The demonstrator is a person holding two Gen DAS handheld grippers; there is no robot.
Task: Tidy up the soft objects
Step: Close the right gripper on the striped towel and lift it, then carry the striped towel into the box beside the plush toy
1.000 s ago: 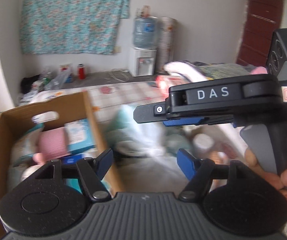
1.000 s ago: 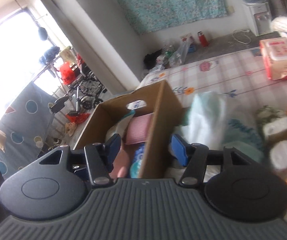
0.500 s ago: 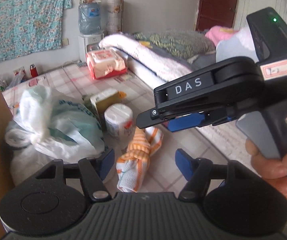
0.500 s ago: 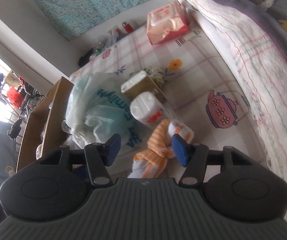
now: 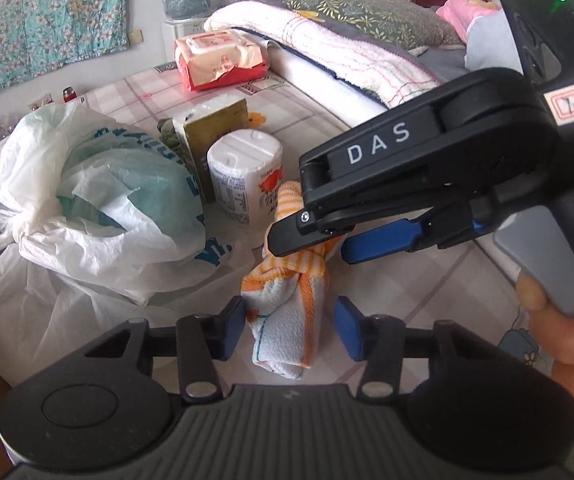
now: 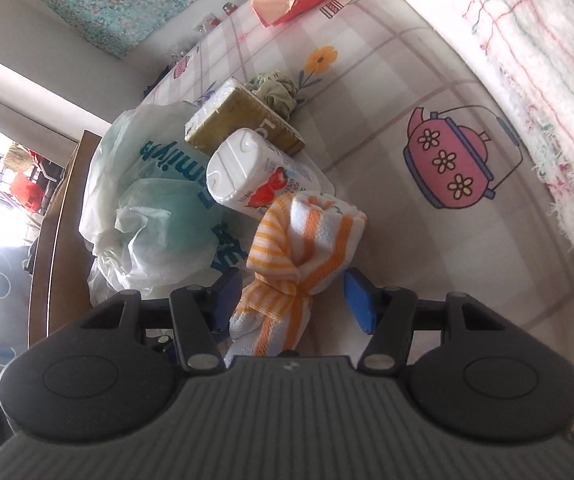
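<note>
1. Towel (image 5: 287, 304), knotted, orange-striped, lies on the checked mat (image 5: 427, 280) beside the plastic bags (image 5: 99, 208), not yet lifted; nearly all the sorting looks undone.
2. Its long axis runs from the left gripper (image 5: 289, 330) toward the white tub (image 5: 247, 176).
3. Left jaws are closing around it, untouched; right gripper (image 6: 301, 300) straddles it half-open.

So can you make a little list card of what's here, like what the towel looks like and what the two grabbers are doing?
towel: knotted orange-and-white striped towel, lying on the checked mat
left gripper: jaws closing, towel between them, pads not pressing yet
right gripper: open, astride the towel's knot
beside towel: white tissue roll, plastic bags
farther back: red wipes pack
</note>
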